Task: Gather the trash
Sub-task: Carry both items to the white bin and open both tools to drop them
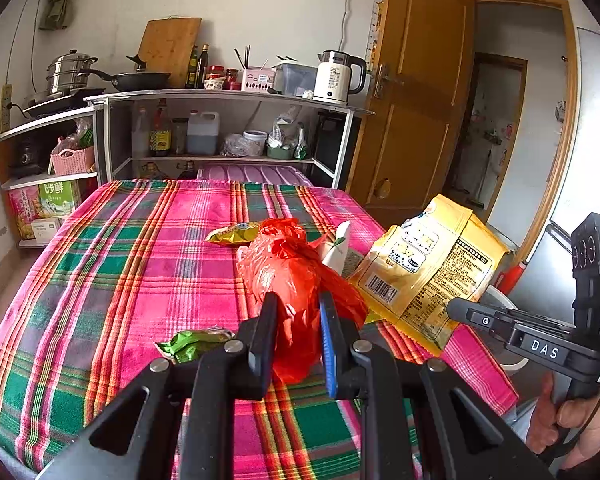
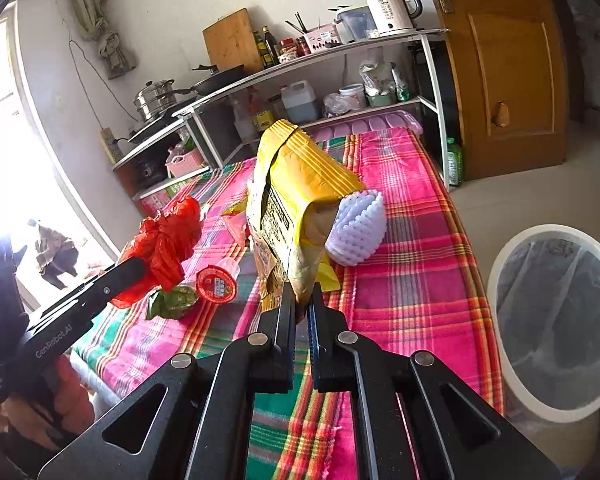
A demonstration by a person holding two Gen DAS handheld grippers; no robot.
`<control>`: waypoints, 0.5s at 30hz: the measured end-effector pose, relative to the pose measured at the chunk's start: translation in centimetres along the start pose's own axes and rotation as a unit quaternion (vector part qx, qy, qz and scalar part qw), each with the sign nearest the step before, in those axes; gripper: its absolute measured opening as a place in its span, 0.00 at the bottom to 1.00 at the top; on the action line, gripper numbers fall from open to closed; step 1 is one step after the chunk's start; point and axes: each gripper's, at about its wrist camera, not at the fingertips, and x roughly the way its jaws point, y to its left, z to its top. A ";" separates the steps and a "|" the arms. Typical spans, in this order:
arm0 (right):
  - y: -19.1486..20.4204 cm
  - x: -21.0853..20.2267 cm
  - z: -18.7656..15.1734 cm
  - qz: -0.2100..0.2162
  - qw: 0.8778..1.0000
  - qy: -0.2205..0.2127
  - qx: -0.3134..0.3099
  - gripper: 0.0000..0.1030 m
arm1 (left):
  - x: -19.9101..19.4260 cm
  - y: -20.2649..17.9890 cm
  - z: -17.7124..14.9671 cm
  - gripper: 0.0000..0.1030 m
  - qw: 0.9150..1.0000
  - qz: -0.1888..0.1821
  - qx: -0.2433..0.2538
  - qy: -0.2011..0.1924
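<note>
Right gripper (image 2: 302, 300), clamped on the yellow snack bag (image 2: 296, 208), is nearer the bin (image 2: 556, 320) at 3 o'clock; left gripper (image 1: 298, 312) grips the red plastic bag (image 1: 296, 276).

Red plastic bag (image 1: 296, 276), yellow packet (image 2: 296, 196), pink-green plaid tablecloth (image 1: 140, 264)

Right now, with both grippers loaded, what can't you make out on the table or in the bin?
- Trash bin: right wrist view only; dark liner, contents not discernible.
- White foam net: partly behind the yellow bag; in the left view, hidden entirely.
- Green wrapper: left gripper covers its right end.
- Yellow-green wrapper: partly behind the red plastic bag.
- Small carton: wedged between both bags, print unreadable.
</note>
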 end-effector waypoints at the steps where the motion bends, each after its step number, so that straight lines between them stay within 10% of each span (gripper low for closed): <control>1: -0.1 -0.3 -0.1 -0.003 1.000 -0.002 0.002 0.05 | 0.0 -0.4 0.1 0.20 1.000 -0.005 0.002 -0.001; 15: -8.4 -6.1 -1.3 -0.090 0.993 -0.038 0.069 0.05 | 3.5 -9.9 1.2 0.20 0.992 -0.113 0.063 0.006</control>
